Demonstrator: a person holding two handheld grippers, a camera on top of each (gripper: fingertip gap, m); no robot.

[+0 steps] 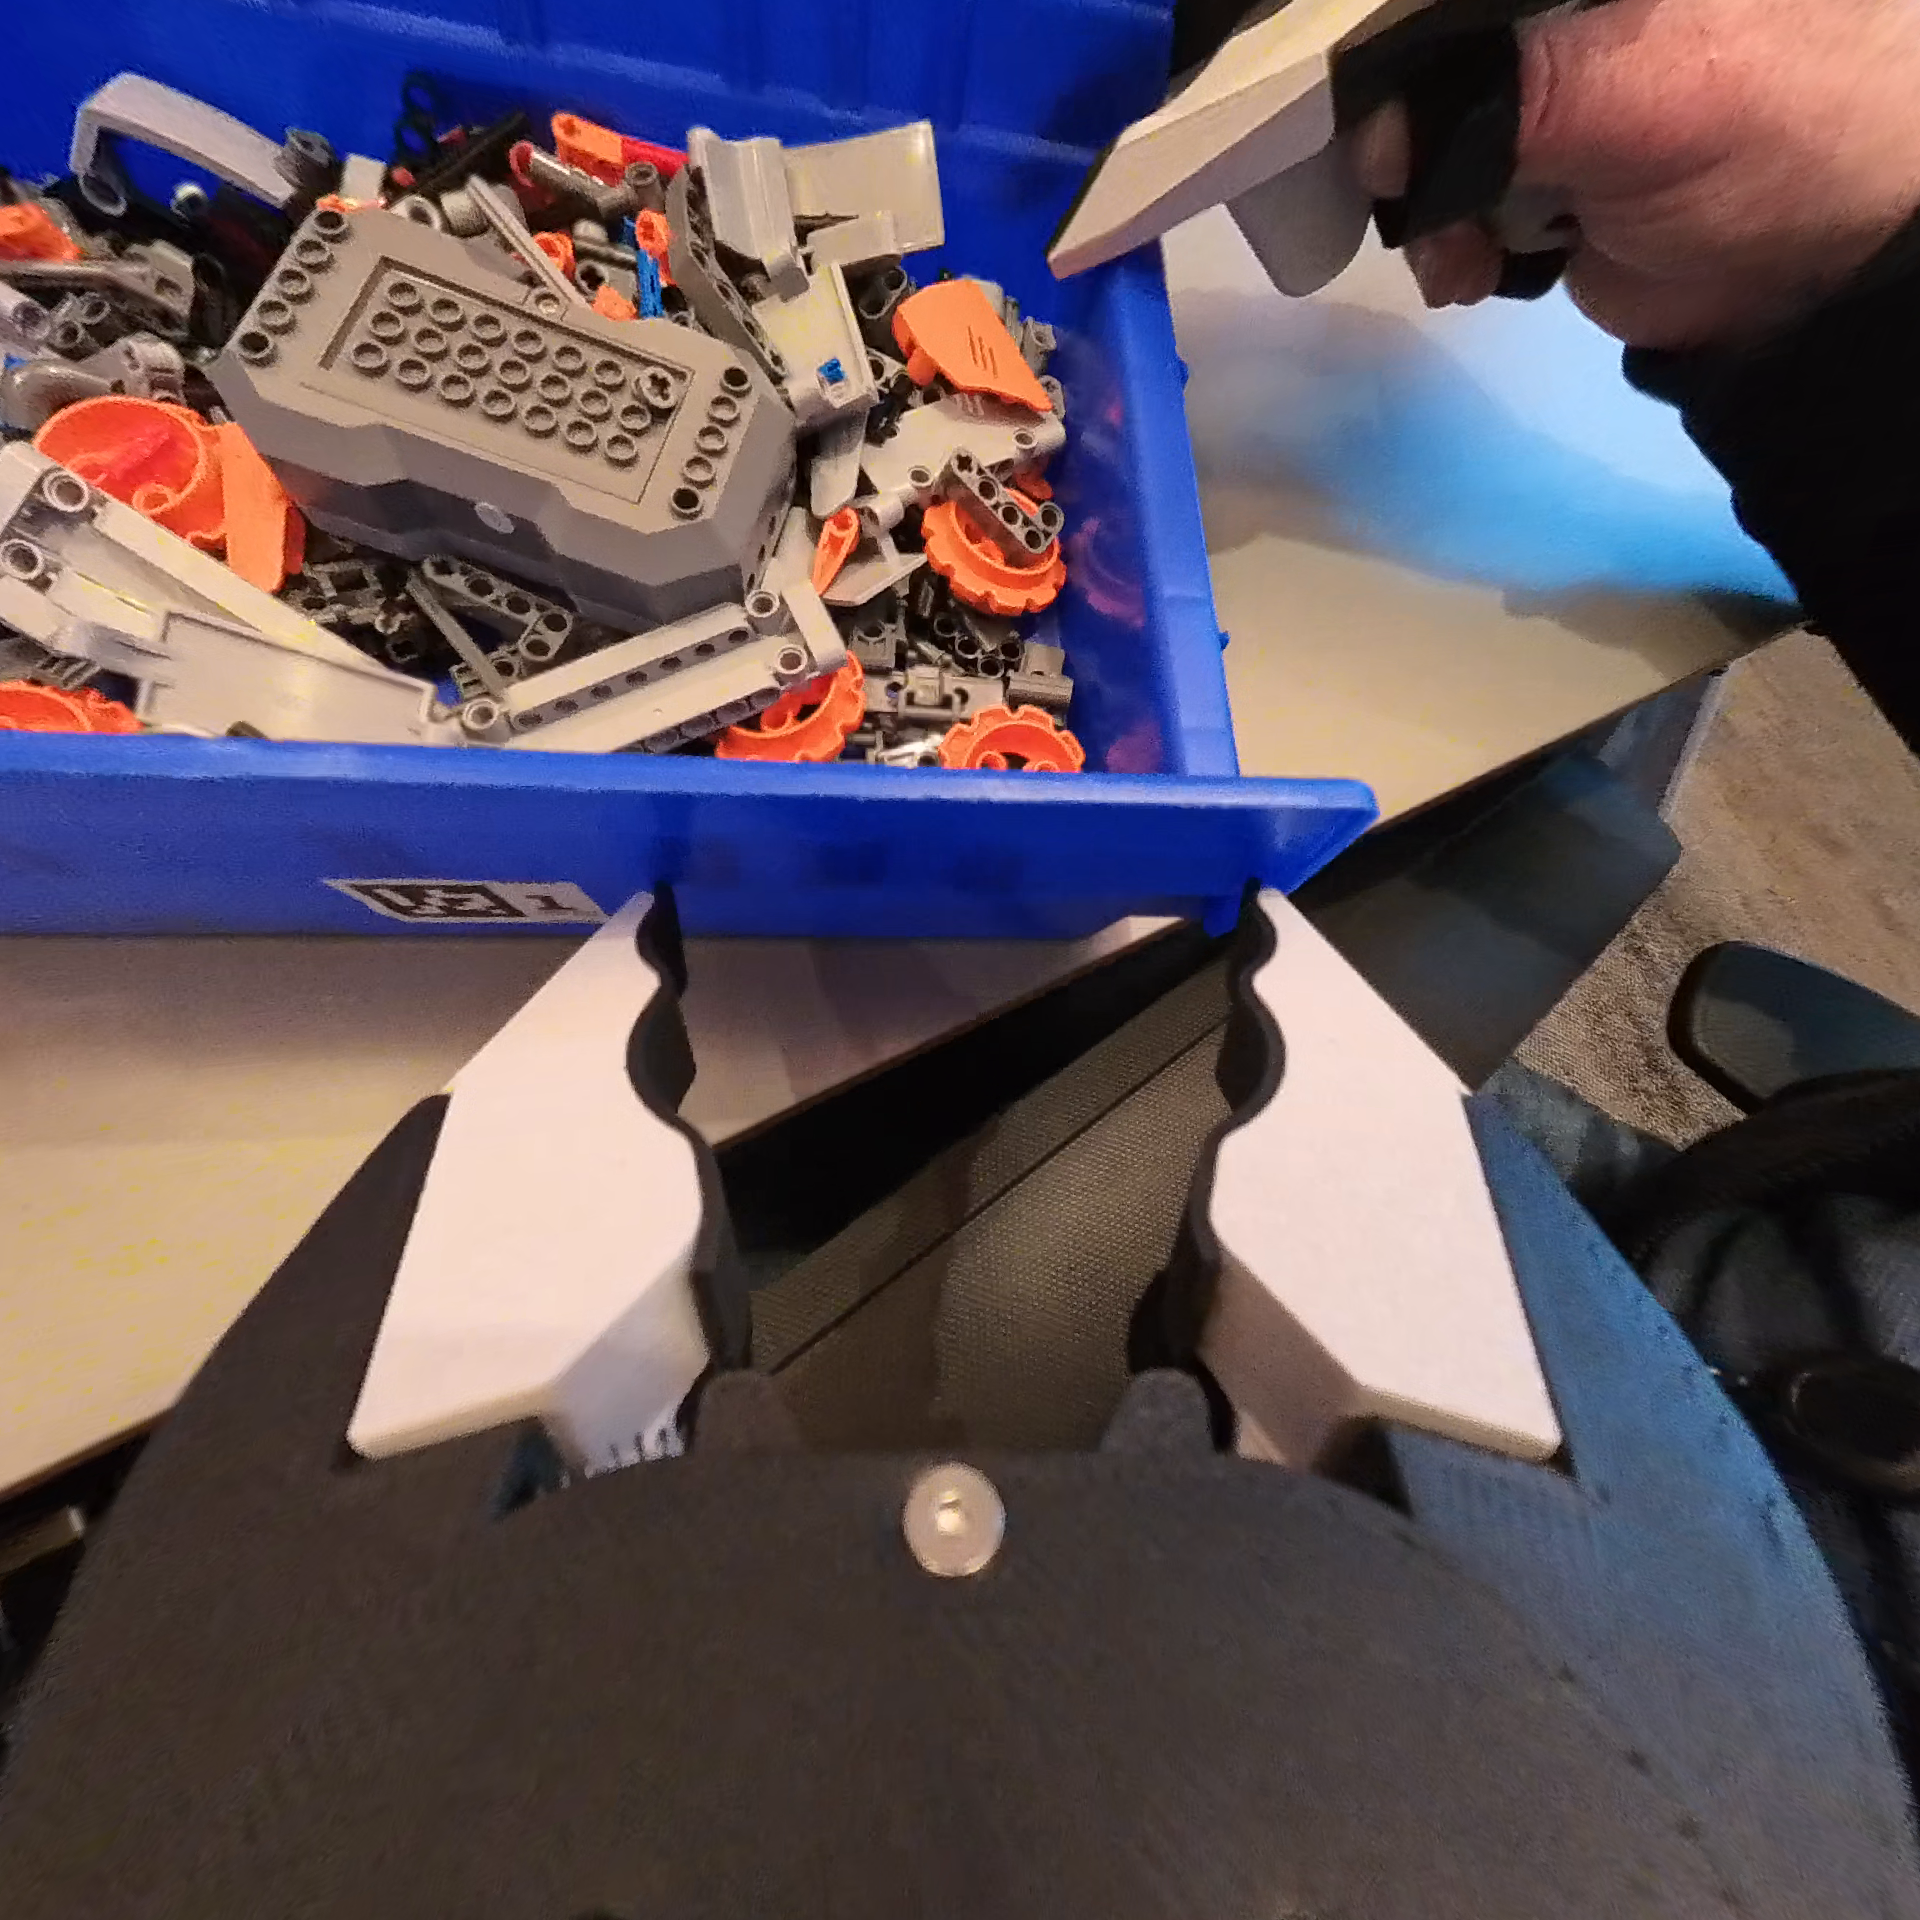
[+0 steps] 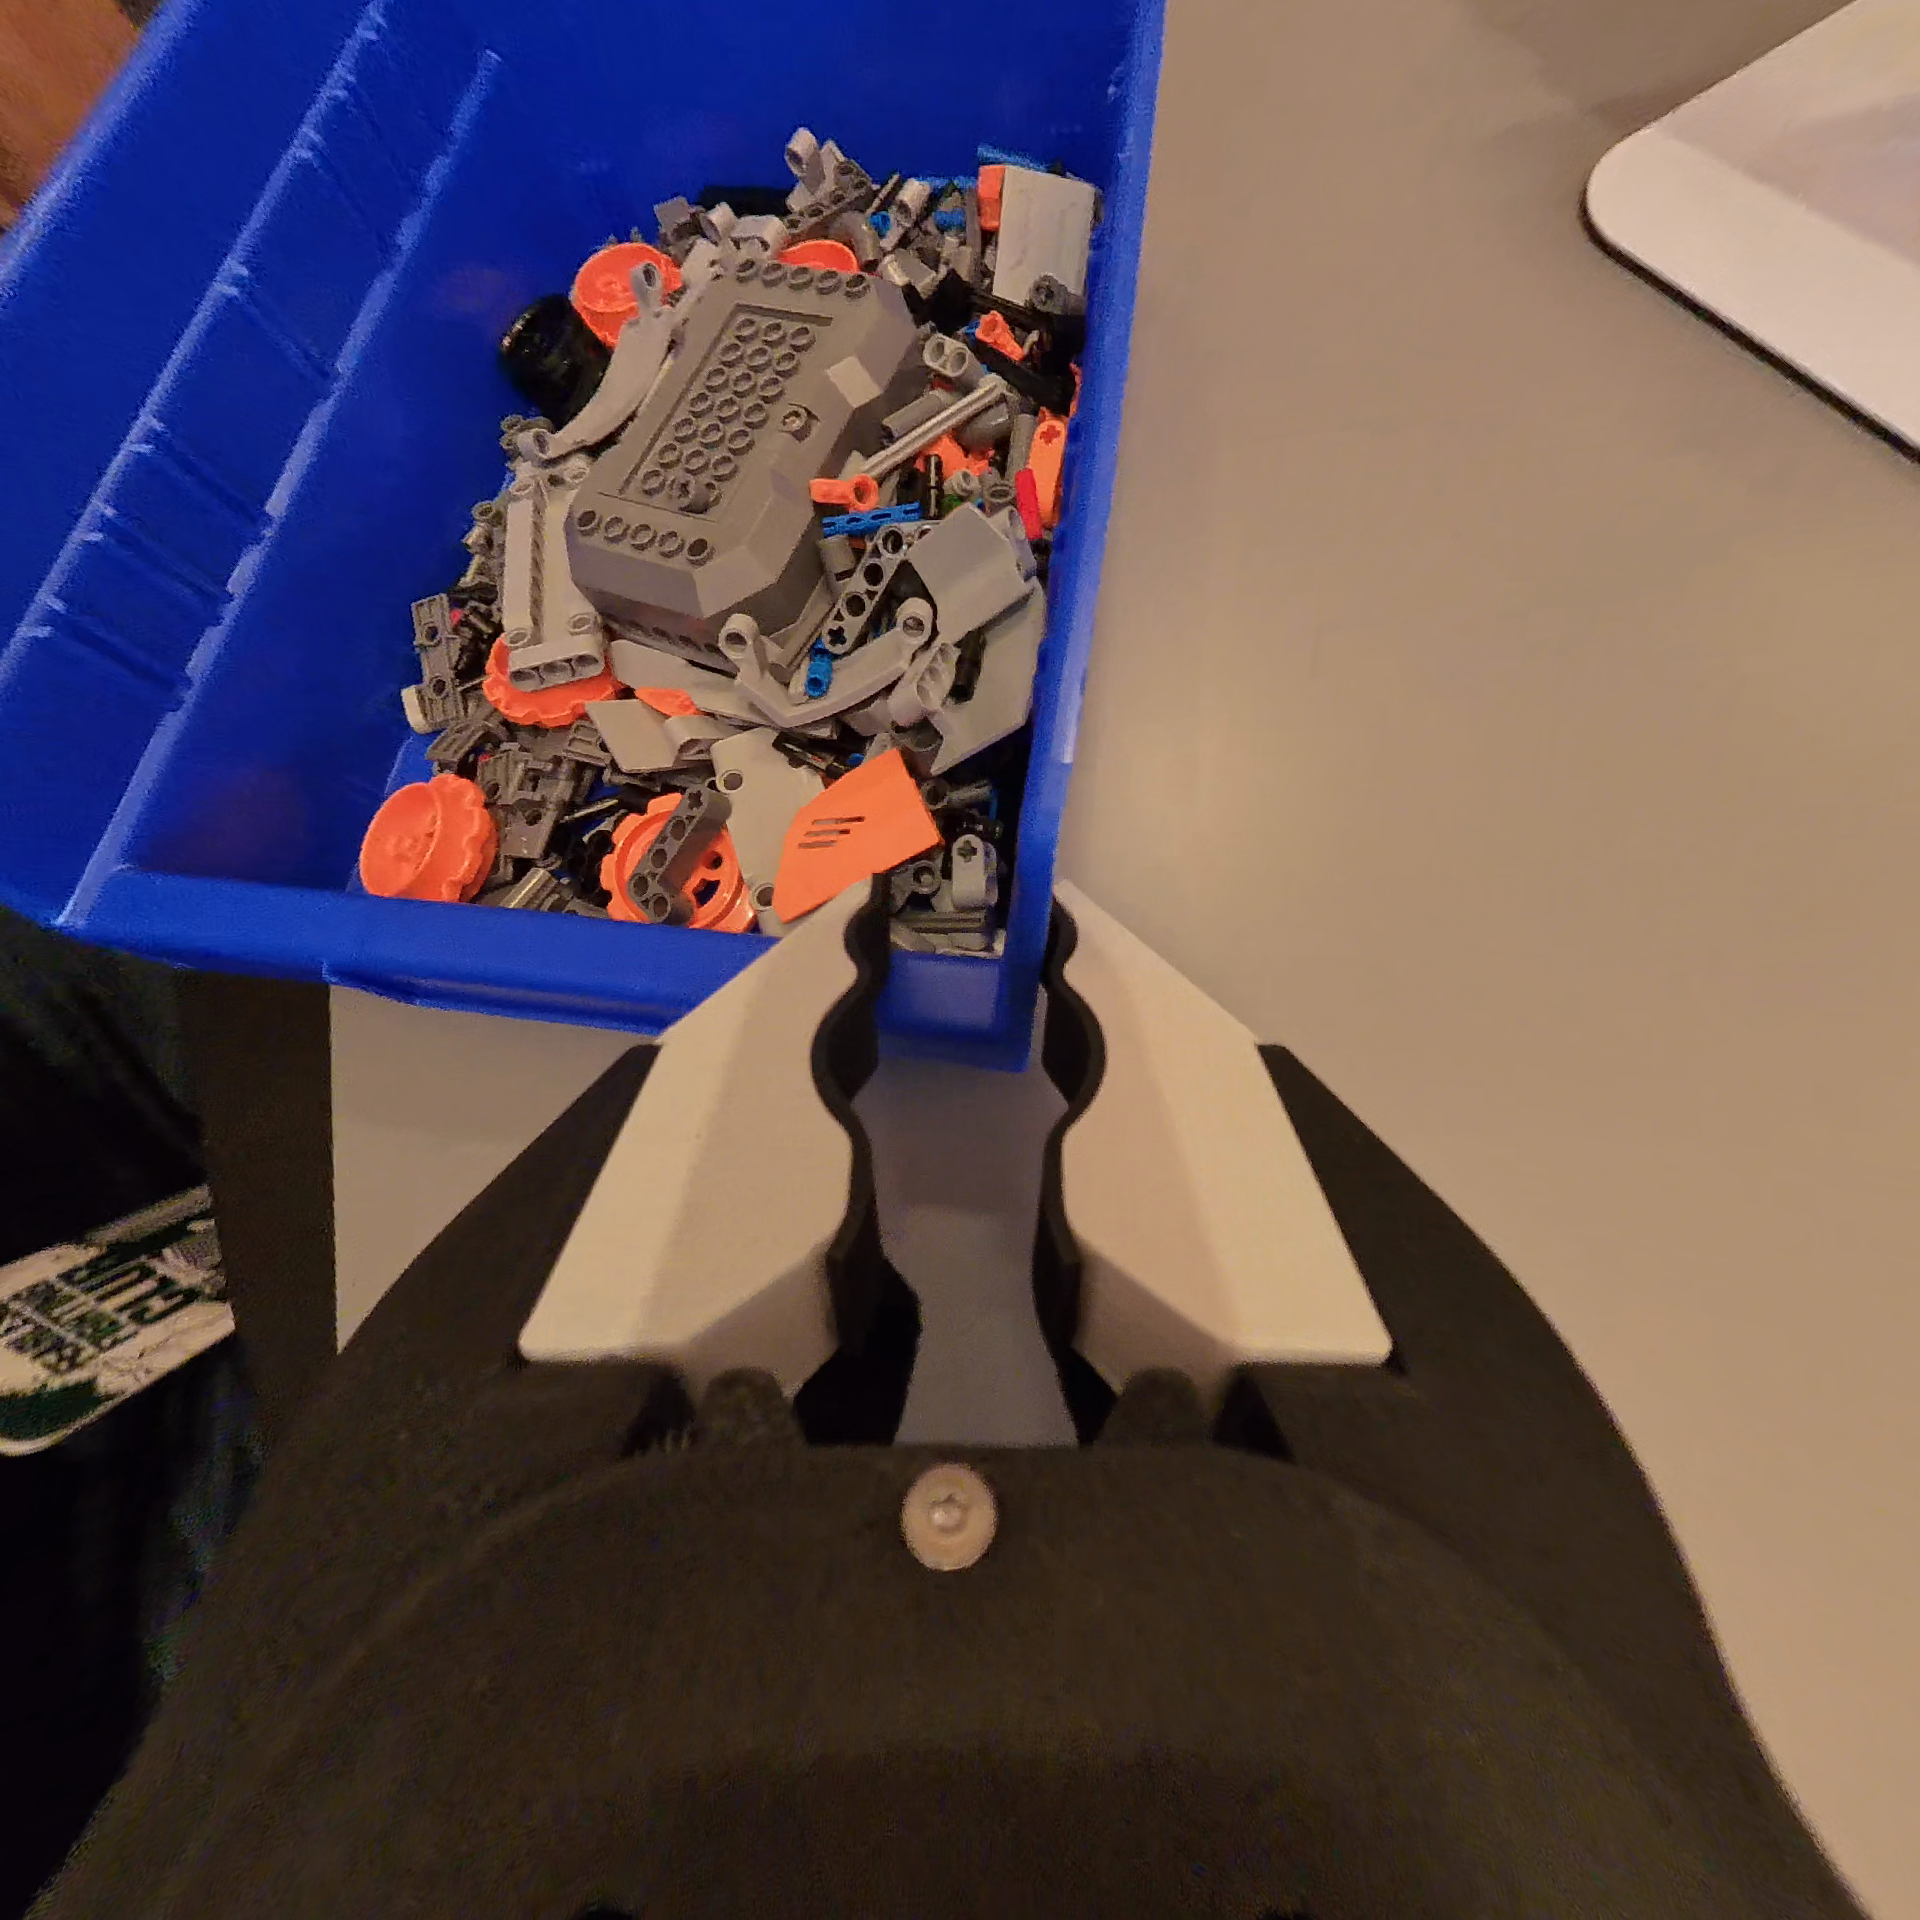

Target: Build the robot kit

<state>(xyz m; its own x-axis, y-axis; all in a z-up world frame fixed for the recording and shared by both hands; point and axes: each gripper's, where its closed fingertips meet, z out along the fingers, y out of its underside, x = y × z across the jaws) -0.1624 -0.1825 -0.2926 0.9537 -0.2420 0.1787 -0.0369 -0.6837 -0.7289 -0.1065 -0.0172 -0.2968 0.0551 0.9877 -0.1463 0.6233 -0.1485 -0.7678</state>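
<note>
Blue bin [image 2: 540,966] holds grey and orange building pieces [image 2: 727,540].

Blue bin [image 1: 727,831]: cut off by the left and top edges in the left wrist view; its far end runs out of the top of the right wrist view.

Heap of grey and orange building parts [image 2: 748,582]: lower layers hidden beneath the large grey studded block [image 1: 499,416]; the small pins and connectors are too small to tell apart.

Right tool [image 1: 1174,166]: in the left wrist view only one pale finger shows, the rest cut off by the top edge and covered by the hand [image 1: 1662,177].

White flat object [image 2: 1787,208] on the table [image 2: 1455,727]: cut off at the right edge, kind not determinable.

Dark objects [image 1: 1787,1195] below the table edge: blurred, not identifiable.
</note>
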